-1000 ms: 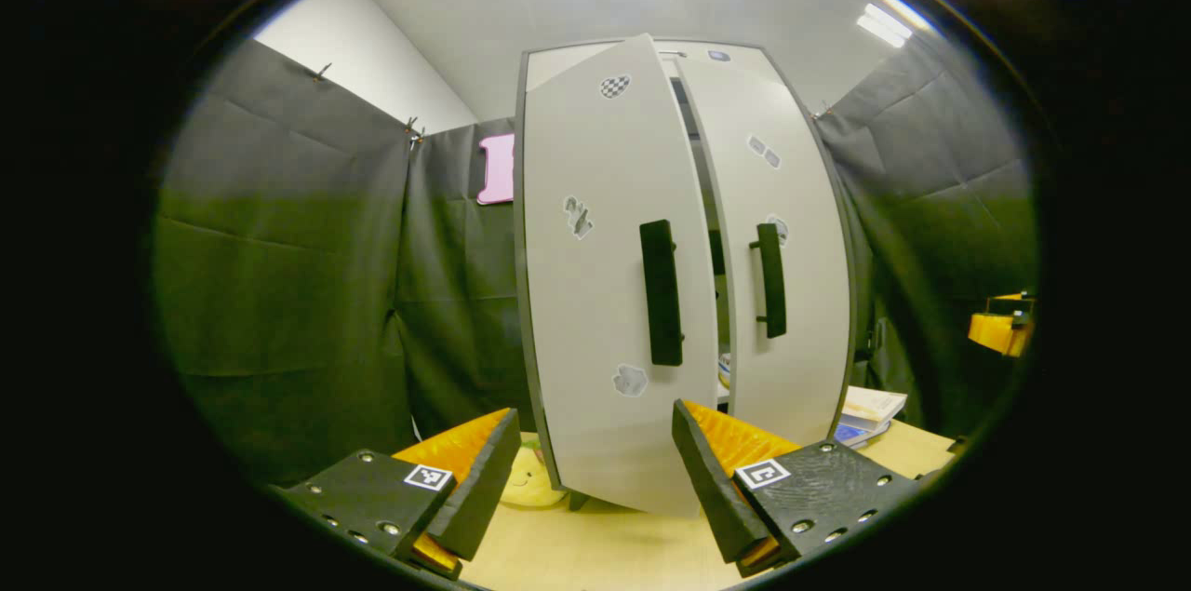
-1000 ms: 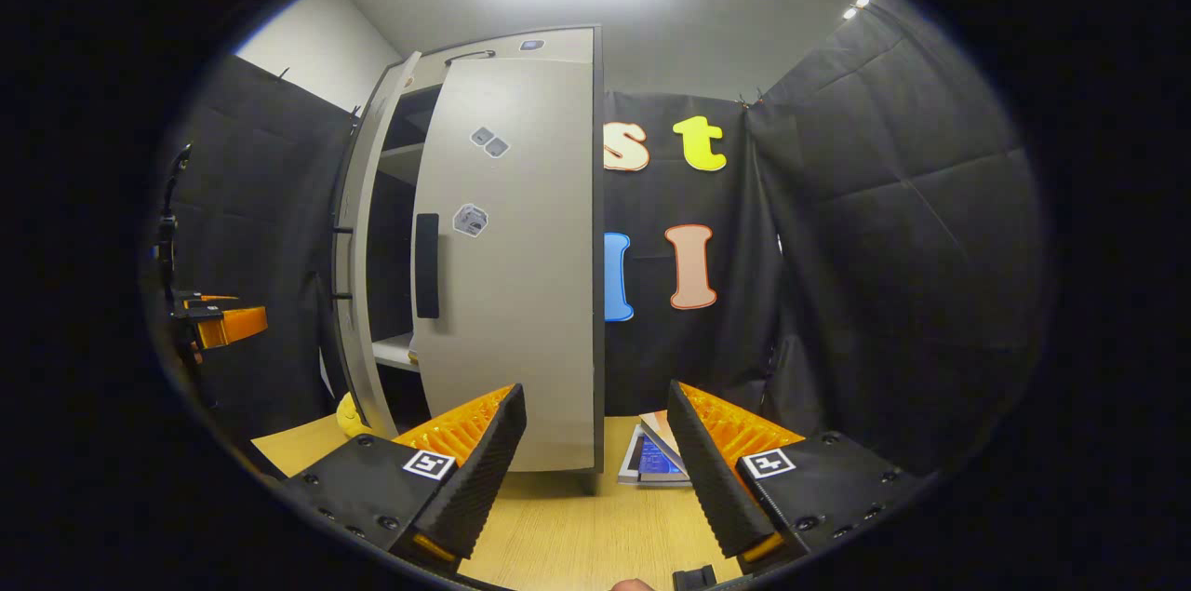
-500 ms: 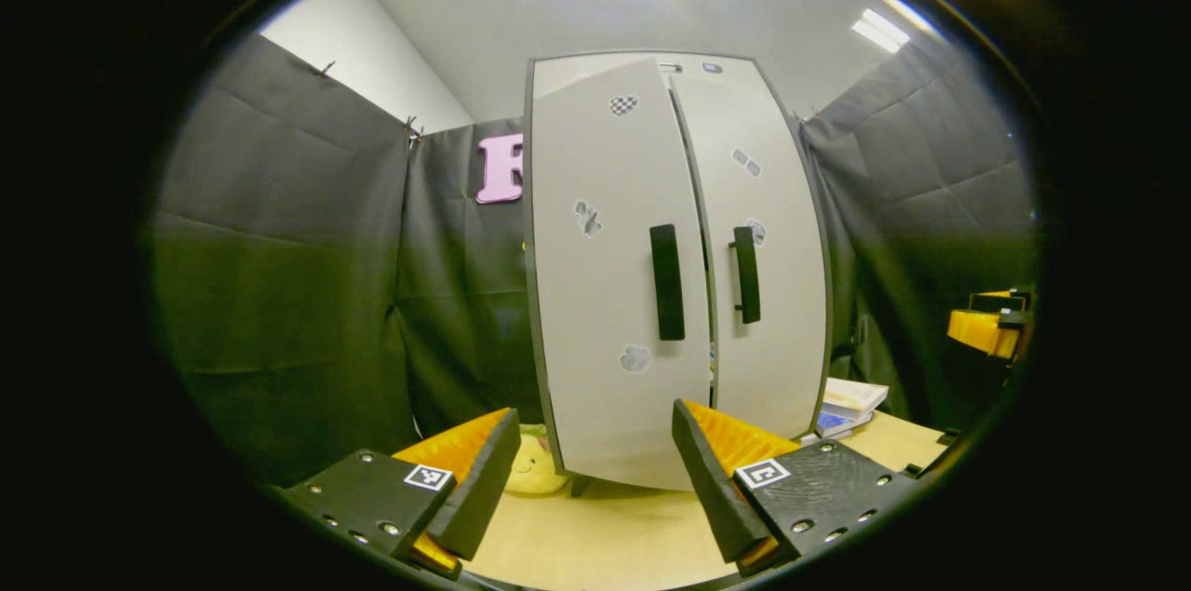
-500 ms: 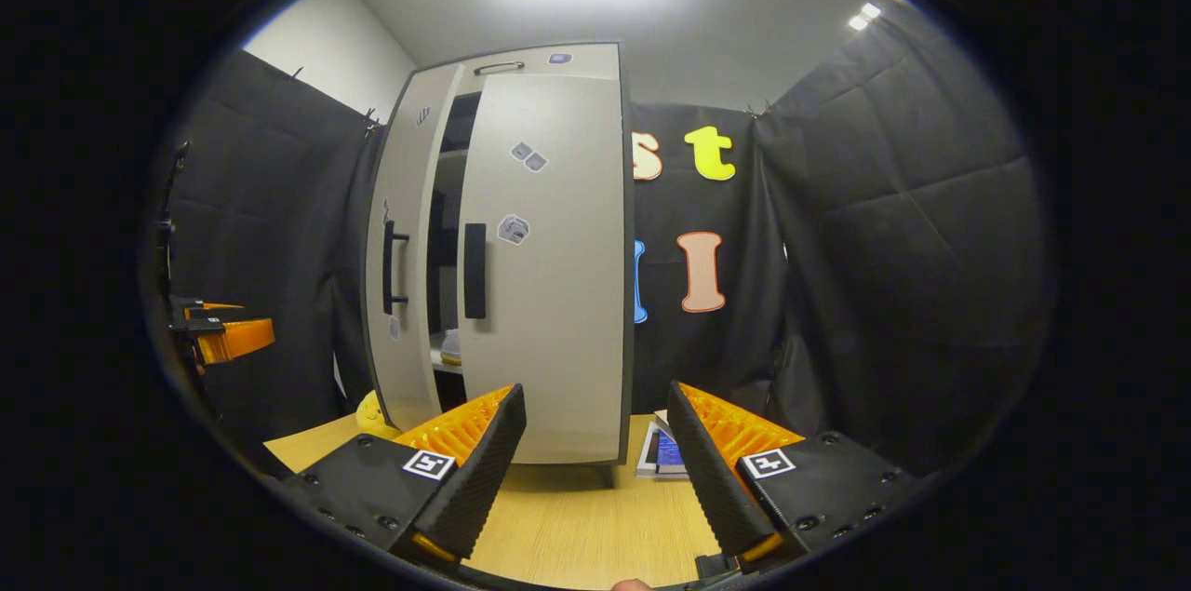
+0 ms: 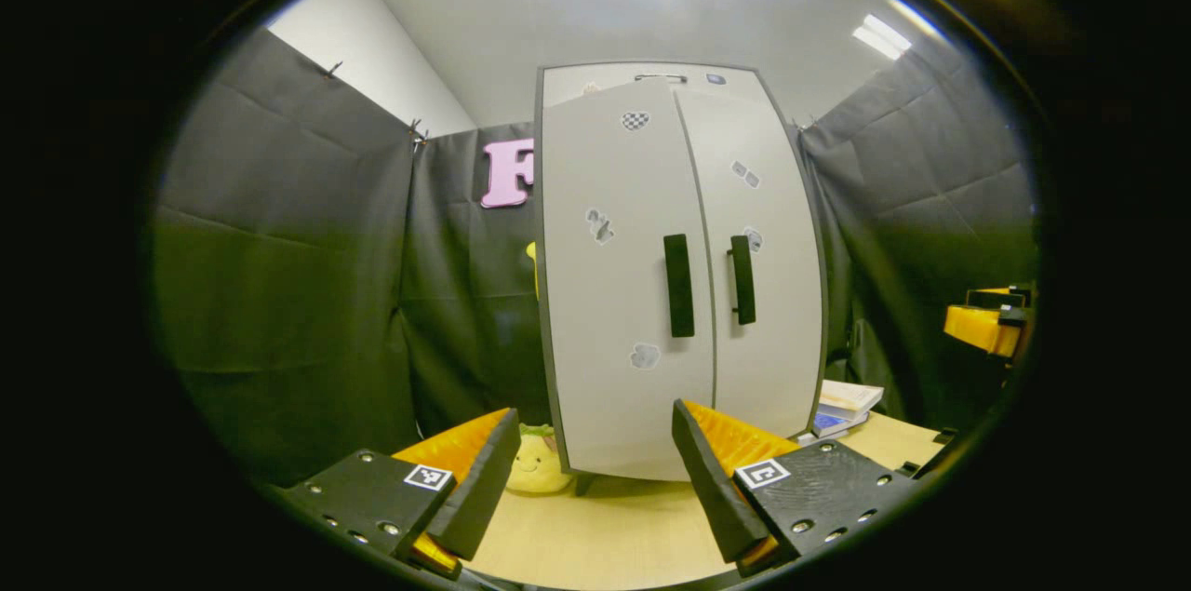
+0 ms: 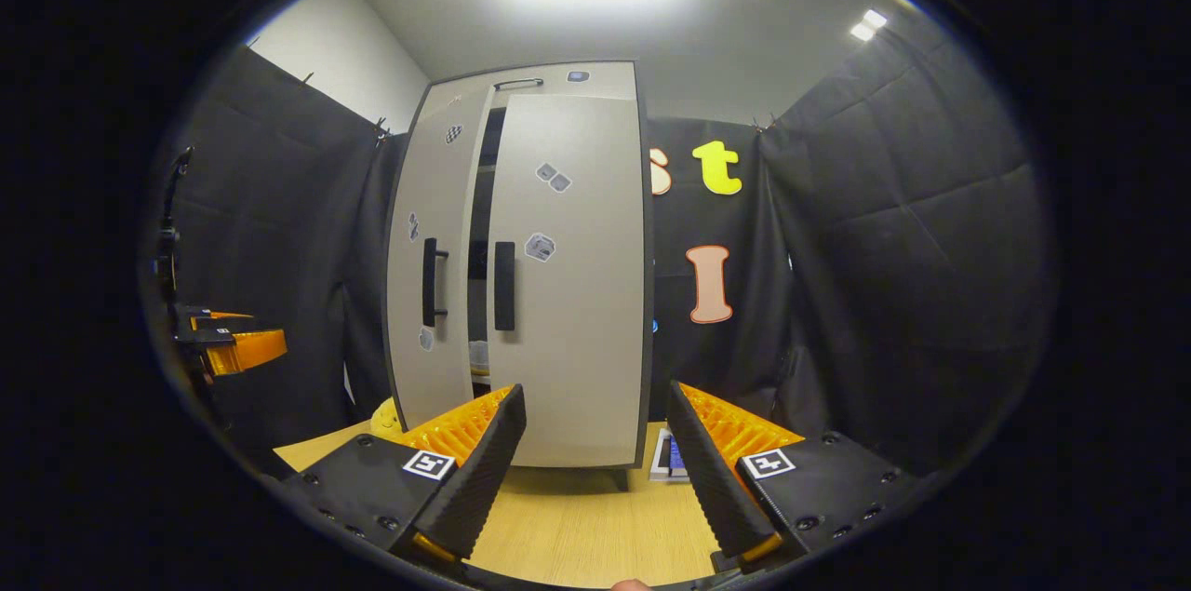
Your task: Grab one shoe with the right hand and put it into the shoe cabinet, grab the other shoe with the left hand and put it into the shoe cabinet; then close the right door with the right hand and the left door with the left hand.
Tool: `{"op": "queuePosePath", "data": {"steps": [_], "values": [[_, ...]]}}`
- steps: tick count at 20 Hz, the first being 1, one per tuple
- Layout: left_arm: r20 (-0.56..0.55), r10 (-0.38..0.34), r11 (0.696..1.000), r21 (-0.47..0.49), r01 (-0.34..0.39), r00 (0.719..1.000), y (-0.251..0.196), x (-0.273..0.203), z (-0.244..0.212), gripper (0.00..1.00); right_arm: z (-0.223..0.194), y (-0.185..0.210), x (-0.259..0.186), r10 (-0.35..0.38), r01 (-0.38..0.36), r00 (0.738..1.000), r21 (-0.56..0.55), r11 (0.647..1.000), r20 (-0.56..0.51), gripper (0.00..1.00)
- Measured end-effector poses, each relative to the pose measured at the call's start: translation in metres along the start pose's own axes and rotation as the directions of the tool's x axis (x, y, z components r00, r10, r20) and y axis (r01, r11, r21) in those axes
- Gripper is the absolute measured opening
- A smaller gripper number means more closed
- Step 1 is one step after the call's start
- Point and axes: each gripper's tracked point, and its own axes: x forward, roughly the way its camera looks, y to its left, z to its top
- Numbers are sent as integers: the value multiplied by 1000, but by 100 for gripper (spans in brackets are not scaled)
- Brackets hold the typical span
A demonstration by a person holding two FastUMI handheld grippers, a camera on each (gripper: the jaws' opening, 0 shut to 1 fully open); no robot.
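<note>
Both grippers, left gripper (image 5: 595, 489) and right gripper (image 6: 595, 479), are hanging released, holding nothing; tall flat-fronted shoe cabinet (image 6: 568, 293) is standing ahead on the woodgrain table (image 6: 577, 526); smooth sticker-dotted doors, left door (image 5: 619, 293) and right door (image 5: 768, 284), are sitting nearly closed; bar handles (image 5: 679, 286).

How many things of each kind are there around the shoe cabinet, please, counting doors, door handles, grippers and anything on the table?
Cabinet doors: 2, left door, right door
Door handles: 2, and
Grippers: 2, left gripper, right gripper
Yellow plush toy: 1
Stack of books: 1
Total: 8
</note>
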Motion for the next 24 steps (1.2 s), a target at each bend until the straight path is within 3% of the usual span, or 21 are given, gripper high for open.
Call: {"op": "queuePosePath", "data": {"steps": [24], "values": [[13, -13, 1000, 8, 13, 1000, 0, -6, 5, 94, 7, 2, -4, -15, 14, 1000, 9, 1000, 23, 96]]}}
